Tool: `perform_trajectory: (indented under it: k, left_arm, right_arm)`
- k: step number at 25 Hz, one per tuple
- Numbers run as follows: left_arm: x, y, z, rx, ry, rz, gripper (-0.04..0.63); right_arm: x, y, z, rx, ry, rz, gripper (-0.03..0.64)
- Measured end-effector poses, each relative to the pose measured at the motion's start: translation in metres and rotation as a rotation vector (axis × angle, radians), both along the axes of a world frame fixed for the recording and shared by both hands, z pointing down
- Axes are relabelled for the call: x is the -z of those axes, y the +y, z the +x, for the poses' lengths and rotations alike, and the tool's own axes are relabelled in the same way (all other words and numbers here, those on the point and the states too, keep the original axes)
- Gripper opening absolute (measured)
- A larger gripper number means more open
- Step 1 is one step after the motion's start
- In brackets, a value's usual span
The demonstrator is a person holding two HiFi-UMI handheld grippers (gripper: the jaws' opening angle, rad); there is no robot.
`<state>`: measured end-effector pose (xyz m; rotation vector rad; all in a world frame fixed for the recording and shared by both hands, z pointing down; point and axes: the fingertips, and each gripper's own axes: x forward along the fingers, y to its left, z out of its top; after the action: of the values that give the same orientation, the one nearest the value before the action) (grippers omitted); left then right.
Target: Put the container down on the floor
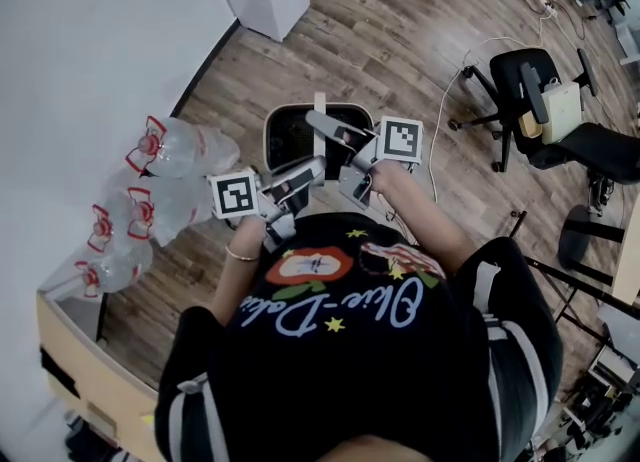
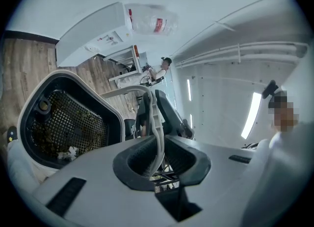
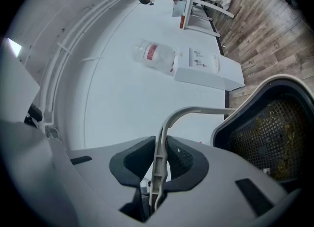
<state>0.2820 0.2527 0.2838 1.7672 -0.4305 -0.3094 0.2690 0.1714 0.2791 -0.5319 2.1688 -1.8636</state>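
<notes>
Both grippers are clenched on one thin handle (image 3: pixel 196 112): the left gripper (image 2: pixel 156 155) and the right gripper (image 3: pixel 158 164) pinch it side by side. The container (image 1: pixel 285 140) hangs above the floor (image 1: pixel 400 40) in front of you. Risk: the handle is narrow (little pad contact), so if you lower unevenly it could twist free and tip the container. The water bottles (image 1: pixel 185 145) lie near on your left; a swing could knock them.

Water bottles (image 1: pixel 185 148) on wood floor (image 1: pixel 400 40)
</notes>
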Motion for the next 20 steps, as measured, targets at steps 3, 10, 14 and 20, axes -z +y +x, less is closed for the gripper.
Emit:
perform_trajectory:
  k: [3,10,14,20]
  left_arm:
    - [-0.002,-0.013,-0.018,0.004,-0.004,-0.005,0.054]
    - [0.000,-0.045,-0.057,-0.003,-0.006,-0.002,0.052]
    - [0.004,-0.067,-0.077,-0.003,0.006,0.011,0.053]
    - [0.002,-0.094,-0.112,-0.004,0.001,0.010,0.052]
  right_arm:
    - [-0.001,-0.013,-0.017,-0.003,0.008,-0.006,0.058]
    - [0.001,-0.047,-0.055,-0.001,0.025,0.007,0.058]
    - [0.004,-0.068,-0.076,-0.004,0.032,0.008,0.058]
    - [0.005,-0.095,-0.111,0.000,0.047,0.019,0.058]
